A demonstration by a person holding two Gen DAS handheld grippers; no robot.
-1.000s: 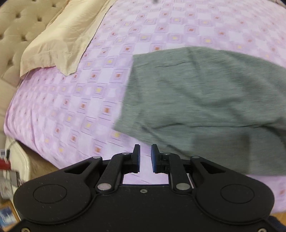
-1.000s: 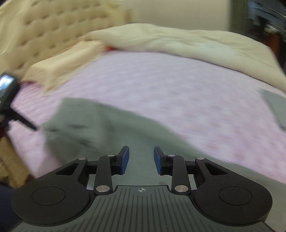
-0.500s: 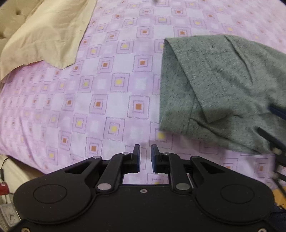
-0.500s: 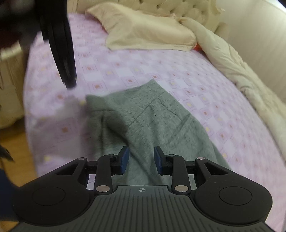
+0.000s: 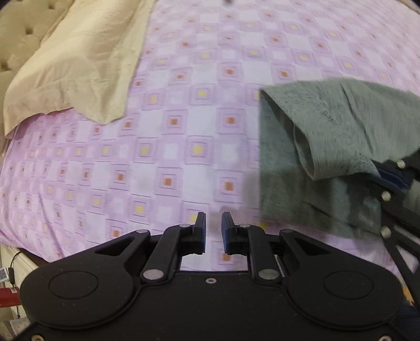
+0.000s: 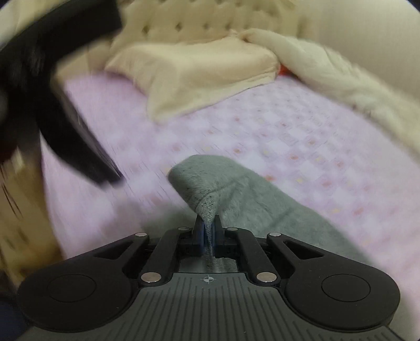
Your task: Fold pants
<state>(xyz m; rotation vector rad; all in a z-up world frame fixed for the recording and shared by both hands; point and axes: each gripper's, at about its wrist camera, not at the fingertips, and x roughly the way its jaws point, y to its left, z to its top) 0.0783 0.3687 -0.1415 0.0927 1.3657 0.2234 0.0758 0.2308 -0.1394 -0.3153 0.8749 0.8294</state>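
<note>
Grey pants lie on the pink patterned bed sheet, at the right of the left wrist view. My left gripper is open and empty, over bare sheet to the left of the pants' edge. My right gripper is shut on a corner of the grey pants and lifts it into a peak. The right gripper also shows at the right edge of the left wrist view, at the pants' lifted fold.
A beige pillow lies at the head of the bed, before a tufted cream headboard. A cream duvet is bunched along the far side. The bed's near edge drops off at lower left.
My right gripper has shut on the pants' corner and lifted it. My left gripper has stayed open over the sheet, with the pants now further right in its view.
</note>
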